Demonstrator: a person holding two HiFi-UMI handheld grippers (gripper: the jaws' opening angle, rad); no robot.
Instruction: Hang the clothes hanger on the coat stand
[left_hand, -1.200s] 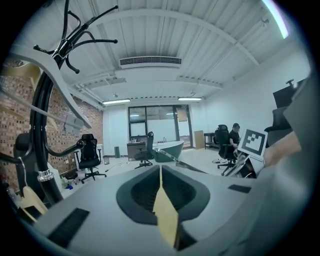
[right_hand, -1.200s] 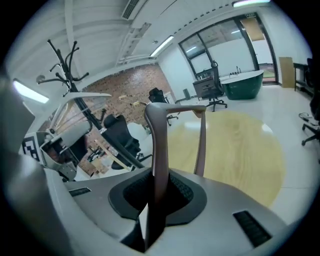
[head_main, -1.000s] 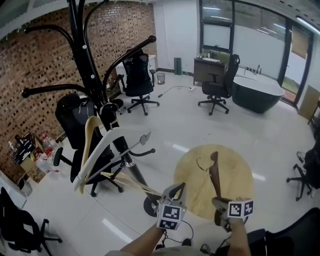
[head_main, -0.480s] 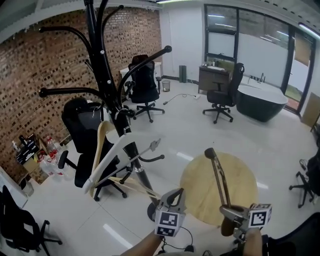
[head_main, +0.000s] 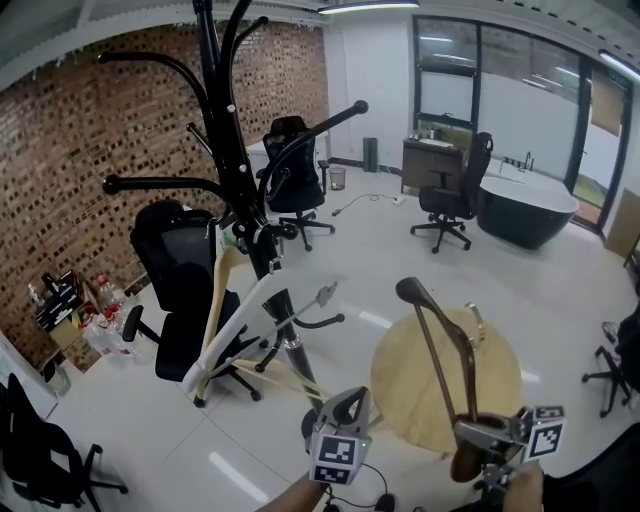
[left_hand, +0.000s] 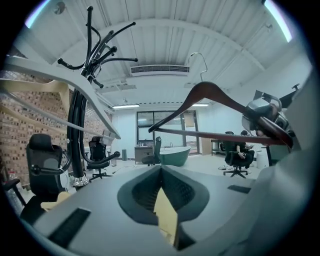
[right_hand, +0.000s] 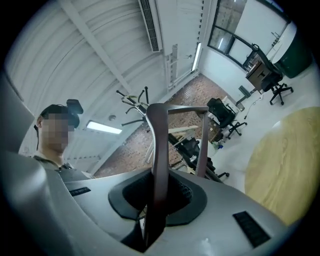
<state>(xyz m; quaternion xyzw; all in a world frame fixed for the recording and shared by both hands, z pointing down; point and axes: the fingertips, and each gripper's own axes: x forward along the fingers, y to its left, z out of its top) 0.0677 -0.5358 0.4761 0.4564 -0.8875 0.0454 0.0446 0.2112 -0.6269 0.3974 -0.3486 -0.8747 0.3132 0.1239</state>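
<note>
Two grippers sit low in the head view. The right gripper (head_main: 487, 436) is clamped on the dark brown clothes hanger (head_main: 428, 335). In the right gripper view its jaws press from both sides on one wooden arm of the hanger, which rises straight up out of the gap between the pads, with the lower bar standing just beside it on the right. From the head view the hanger stands nearly upright above this gripper. Its shoulder points up and its metal hook (head_main: 472, 325) sticks out to the right, over the round wooden surface (head_main: 500, 385) on the floor.

The left gripper (head_main: 348, 405) has its jaws drawn together with nothing between them. The hanger passes well in front of it, untouched.

The black coat stand (head_main: 240, 170) rises to the left of both grippers, apart from the held hanger. A white hanger (head_main: 235, 335) and a pale wooden hanger (head_main: 215, 300) lean against its pole.
</note>
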